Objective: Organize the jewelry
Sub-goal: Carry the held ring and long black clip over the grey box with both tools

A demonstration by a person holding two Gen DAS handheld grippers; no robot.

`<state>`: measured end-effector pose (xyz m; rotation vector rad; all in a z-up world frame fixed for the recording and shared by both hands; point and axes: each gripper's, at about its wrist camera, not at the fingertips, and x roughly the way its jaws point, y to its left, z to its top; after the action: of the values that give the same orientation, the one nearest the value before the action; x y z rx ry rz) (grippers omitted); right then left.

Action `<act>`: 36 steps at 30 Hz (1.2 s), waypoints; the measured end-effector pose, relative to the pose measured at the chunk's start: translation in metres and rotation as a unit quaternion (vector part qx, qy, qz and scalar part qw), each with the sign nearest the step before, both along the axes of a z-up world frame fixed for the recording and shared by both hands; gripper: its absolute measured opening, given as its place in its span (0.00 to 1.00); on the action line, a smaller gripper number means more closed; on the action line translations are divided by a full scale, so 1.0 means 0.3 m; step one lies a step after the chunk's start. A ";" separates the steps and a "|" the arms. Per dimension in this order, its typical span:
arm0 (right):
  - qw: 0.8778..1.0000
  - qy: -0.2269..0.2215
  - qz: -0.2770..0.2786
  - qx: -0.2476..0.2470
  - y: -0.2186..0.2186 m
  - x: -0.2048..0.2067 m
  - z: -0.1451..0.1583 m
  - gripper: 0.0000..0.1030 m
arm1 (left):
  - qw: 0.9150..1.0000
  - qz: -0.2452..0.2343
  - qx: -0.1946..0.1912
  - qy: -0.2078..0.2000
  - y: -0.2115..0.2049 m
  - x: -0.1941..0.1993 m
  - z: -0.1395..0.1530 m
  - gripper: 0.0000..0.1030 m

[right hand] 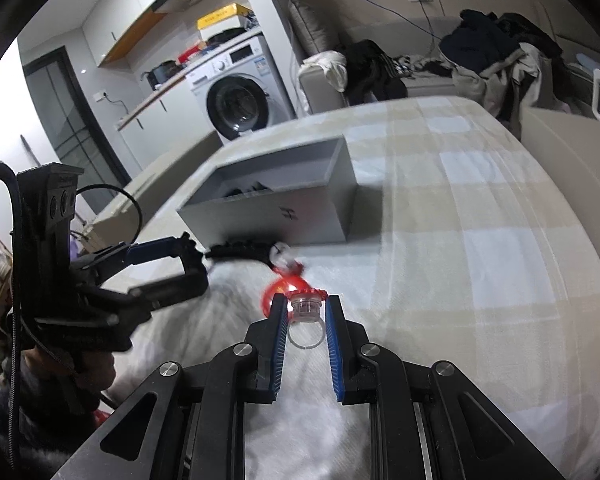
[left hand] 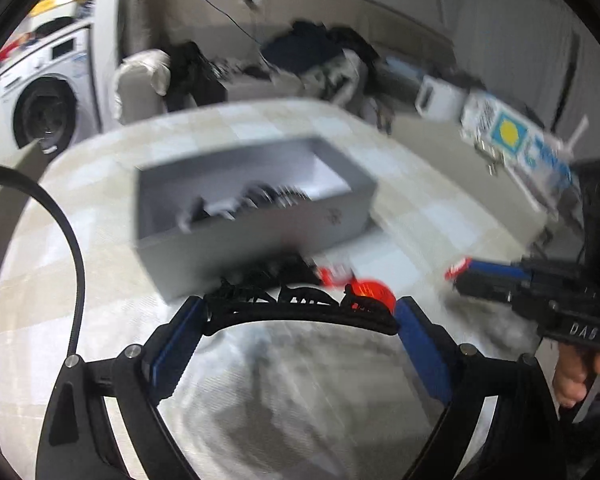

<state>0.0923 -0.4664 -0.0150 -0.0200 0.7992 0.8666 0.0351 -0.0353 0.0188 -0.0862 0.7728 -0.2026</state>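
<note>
Right gripper clamps one clear ring; left gripper holds one black headband spread wide, both before one grey box.

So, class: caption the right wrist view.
Right tool shut on a clear plastic ring, grey box beyond on the checked cloth.

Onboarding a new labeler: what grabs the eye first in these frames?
The right tongs pinch a clear ring with a red-trimmed top, over the white towel. Just beyond, the left tongs stand wide, a black headband spanning the gap between the pads; red pieces glow beside it. Behind sits an open grey box on the checked cloth.
</note>
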 end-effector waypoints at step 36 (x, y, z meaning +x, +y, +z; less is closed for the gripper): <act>0.995 0.008 0.003 0.097 0.206 0.285 0.196 0.17 | 0.993 0.087 0.014 -0.082 0.147 0.141 0.111 0.89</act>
<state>0.1778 -0.4047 0.0437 0.1558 0.7280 0.9481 0.0773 0.0087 0.0520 -0.1090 0.6014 -0.0328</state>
